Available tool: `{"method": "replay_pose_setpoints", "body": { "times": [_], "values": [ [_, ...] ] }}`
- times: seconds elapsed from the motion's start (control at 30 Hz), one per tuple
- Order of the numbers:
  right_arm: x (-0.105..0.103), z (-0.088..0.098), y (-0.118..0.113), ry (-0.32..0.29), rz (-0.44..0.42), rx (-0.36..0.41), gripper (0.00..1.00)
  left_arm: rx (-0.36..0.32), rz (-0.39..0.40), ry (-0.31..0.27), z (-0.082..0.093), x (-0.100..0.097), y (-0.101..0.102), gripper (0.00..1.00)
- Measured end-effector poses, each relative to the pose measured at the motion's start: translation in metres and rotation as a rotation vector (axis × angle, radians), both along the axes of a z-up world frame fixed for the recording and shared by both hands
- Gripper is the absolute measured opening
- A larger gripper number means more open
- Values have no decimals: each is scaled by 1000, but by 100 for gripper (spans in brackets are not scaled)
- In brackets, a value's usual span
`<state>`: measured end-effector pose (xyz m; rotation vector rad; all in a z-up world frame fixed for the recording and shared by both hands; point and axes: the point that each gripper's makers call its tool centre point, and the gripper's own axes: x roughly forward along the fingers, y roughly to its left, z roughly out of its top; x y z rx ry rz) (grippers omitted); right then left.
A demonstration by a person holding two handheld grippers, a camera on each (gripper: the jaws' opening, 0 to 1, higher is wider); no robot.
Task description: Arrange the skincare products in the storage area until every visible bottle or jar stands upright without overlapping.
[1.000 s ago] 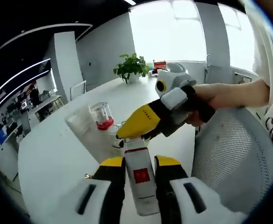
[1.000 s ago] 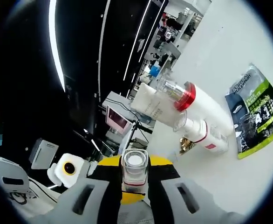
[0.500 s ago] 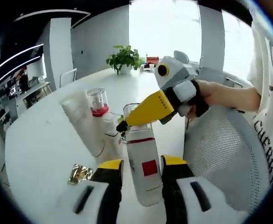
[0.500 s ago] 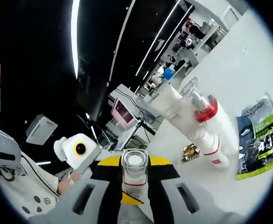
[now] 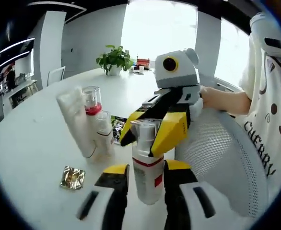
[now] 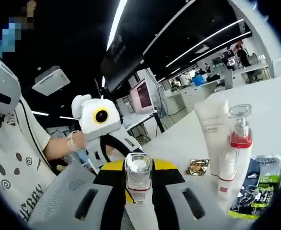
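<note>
The bottle (image 5: pixel 146 167) has been stood up. A sec ago it lay tipped back between the jaws in the left gripper view; now it's upright, clear cap (image 5: pixel 145 130) on top, red band under it. So this one looks close to being set down, prob the next step.

L to R in the left gripper view: gold wrapper (image 5: pixel 72 177) flat on the white table (image 5: pixel 30 143). Then a white tube (image 5: pixel 76 120) and a pump bottle w/ red collar (image 5: pixel 91 103), both upright, touching or nearly. A smaller white bottle (image 5: pixel 103 134) just beside. Green packet (image 5: pixel 115 127) behind, mostly hidden.

Left gripper (image 5: pixel 144 177) is closed around the bottle's body. Right gripper (image 5: pixel 152 134) comes in from the right and pinches the cap.

Right gripper view: left gripper (image 6: pixel 102 143) w/ a hand behind it, then the same cap (image 6: pixel 138 165) held between this view's jaws. Further right the tube (image 6: pixel 212 127), pump bottle (image 6: pixel 239 127), small bottle (image 6: pixel 225 175), wrapper (image 6: pixel 197 166), packet (image 6: pixel 255 189).

Hard to tell: bottle's bottom is cut off, so can't say if it touches the table. Labels too blurry.
</note>
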<state>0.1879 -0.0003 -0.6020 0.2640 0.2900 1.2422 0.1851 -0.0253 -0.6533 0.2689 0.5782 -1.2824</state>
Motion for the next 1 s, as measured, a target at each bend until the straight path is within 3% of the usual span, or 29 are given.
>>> {"method": "replay_pose_setpoints", "body": {
  "times": [0.27,0.53,0.87,0.93,1.0],
  "values": [
    [-3,-13,3,-58,42,-97,19,42,-42,15,-14,-8,-6,27],
    [1,-20,-1,-65,34,-137,20,52,-43,20,-19,-12,-13,25],
    [19,-21,-11,-29,-82,-121,20,-15,62,2,-16,6,-19,24],
    [25,-22,-15,-12,-126,-123,21,-30,94,0,-16,11,-20,24],
    [31,-26,-21,39,-171,-121,21,-16,125,-42,-18,21,-19,24]
  ]
}}
